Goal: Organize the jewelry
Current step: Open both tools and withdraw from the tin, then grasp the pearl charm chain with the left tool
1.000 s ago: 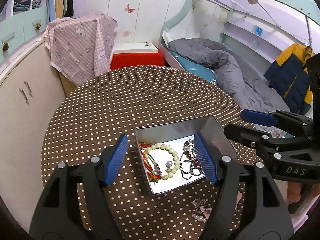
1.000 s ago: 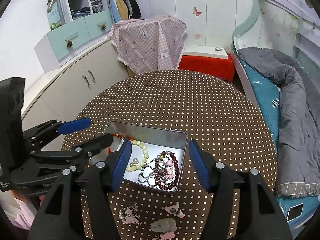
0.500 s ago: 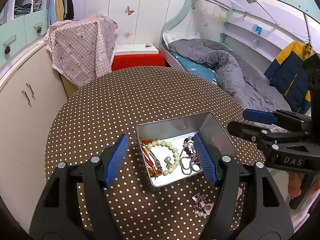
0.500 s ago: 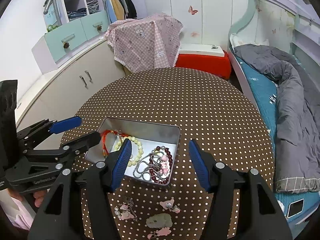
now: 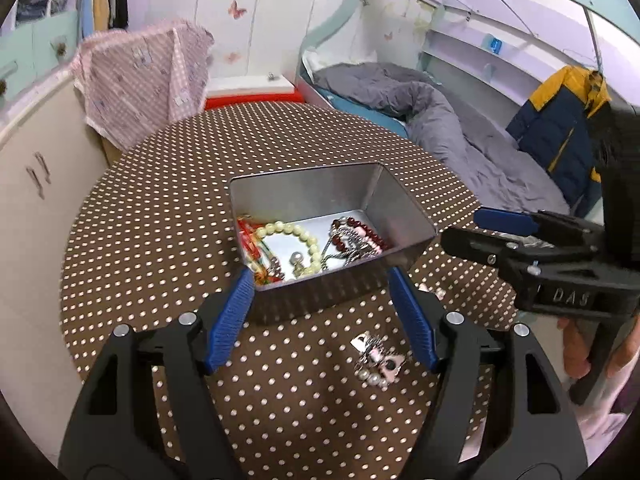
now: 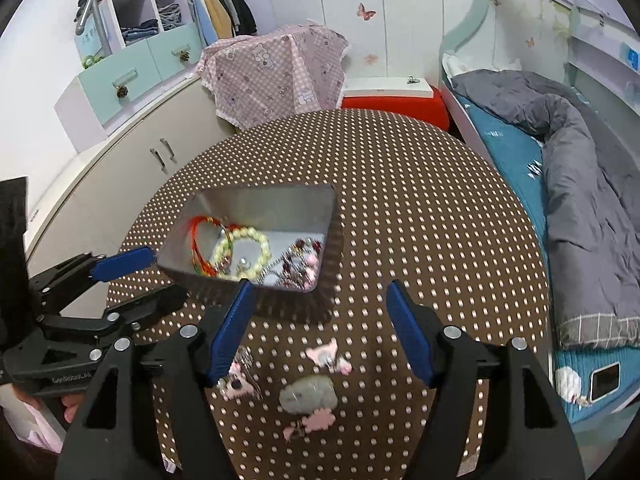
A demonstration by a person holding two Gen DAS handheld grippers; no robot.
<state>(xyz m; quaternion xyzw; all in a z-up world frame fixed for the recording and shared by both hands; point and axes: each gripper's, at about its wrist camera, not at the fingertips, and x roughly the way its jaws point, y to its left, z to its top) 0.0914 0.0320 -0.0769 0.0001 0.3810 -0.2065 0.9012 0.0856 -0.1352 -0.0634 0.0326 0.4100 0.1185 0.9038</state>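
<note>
Both grippers have drawn back from the tin point(image 5: 320, 196); right gripper point(image 6: 320, 328) jaws have just widened, empty, above loose clips point(image 6: 324, 354); left gripper point(image 5: 322, 316) wide, empty.

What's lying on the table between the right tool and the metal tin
In the right wrist view, only bare dotted tablecloth separates the open right tool from the tin; the hair clips lie nearer the camera.

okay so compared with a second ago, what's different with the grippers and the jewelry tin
Both grippers pulled back toward the near table edge. The left gripper stays open and empty; the right gripper has just been opening its jaws wider, nothing between them. The metal tin, its bracelets and the loose hair clips stayed put.
</note>
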